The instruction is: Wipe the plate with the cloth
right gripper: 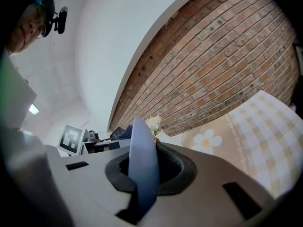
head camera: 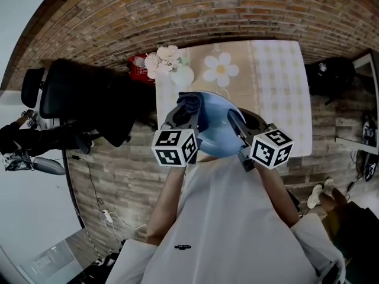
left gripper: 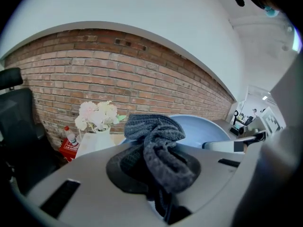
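A pale blue plate [head camera: 218, 129] is held up off the table in front of the person, between the two grippers. My right gripper [head camera: 244, 130] is shut on its right rim; in the right gripper view the plate [right gripper: 143, 167] stands edge-on in the jaws. My left gripper [head camera: 188, 116] is shut on a dark grey knitted cloth [head camera: 190, 104], bunched at the plate's upper left edge. In the left gripper view the cloth [left gripper: 158, 150] spills out of the jaws, with the plate [left gripper: 203, 131] just behind it.
Below stands a table [head camera: 278, 81] with a beige flower-print and checked cover. A white vase of pale flowers [head camera: 169, 64] sits at its far left corner, a red box [head camera: 137, 67] beside it. A black office chair [head camera: 77, 99] stands left. Brick floor and wall surround.
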The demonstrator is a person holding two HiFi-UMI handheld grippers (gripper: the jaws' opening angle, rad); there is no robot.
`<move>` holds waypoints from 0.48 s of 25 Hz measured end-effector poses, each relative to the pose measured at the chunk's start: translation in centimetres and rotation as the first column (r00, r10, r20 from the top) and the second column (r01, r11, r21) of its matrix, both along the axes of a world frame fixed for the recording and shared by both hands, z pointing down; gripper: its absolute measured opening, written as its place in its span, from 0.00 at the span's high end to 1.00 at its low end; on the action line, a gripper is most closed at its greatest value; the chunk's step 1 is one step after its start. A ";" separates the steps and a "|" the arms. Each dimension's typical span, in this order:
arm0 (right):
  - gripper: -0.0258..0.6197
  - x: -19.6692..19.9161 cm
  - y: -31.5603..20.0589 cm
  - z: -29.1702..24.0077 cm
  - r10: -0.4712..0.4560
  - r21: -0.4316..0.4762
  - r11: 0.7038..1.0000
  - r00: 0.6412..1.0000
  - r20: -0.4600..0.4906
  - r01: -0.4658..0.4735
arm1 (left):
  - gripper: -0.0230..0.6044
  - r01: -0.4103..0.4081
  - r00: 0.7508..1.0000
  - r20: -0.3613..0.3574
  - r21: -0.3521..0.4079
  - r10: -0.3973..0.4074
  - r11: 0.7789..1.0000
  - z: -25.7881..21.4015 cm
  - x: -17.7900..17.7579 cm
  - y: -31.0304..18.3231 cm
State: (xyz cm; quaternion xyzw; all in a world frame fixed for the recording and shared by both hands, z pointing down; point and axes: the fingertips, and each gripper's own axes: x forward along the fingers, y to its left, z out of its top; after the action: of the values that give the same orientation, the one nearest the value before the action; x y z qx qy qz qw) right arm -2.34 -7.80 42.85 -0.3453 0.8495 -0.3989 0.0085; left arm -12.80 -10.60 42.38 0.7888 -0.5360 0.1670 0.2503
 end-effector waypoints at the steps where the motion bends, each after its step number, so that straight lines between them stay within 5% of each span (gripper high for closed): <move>1: 0.87 0.1 0.0 0.0 0.004 0.001 1.000 1.000 0.001 -0.004 | 0.87 0.009 1.000 0.005 -0.001 -0.009 1.000 0.2 -0.4 0.1; 12: 0.87 1.1 -0.6 -0.2 0.029 -0.009 1.000 0.999 0.024 -0.029 | 0.87 0.064 0.995 0.072 0.011 -0.065 0.998 2.3 -2.8 0.6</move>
State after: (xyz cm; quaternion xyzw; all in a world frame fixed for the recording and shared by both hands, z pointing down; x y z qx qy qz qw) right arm -1.21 -8.41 42.63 -0.3526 0.8426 -0.4064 0.0231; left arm -15.63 -9.97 44.72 0.7656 -0.5706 0.1850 0.2325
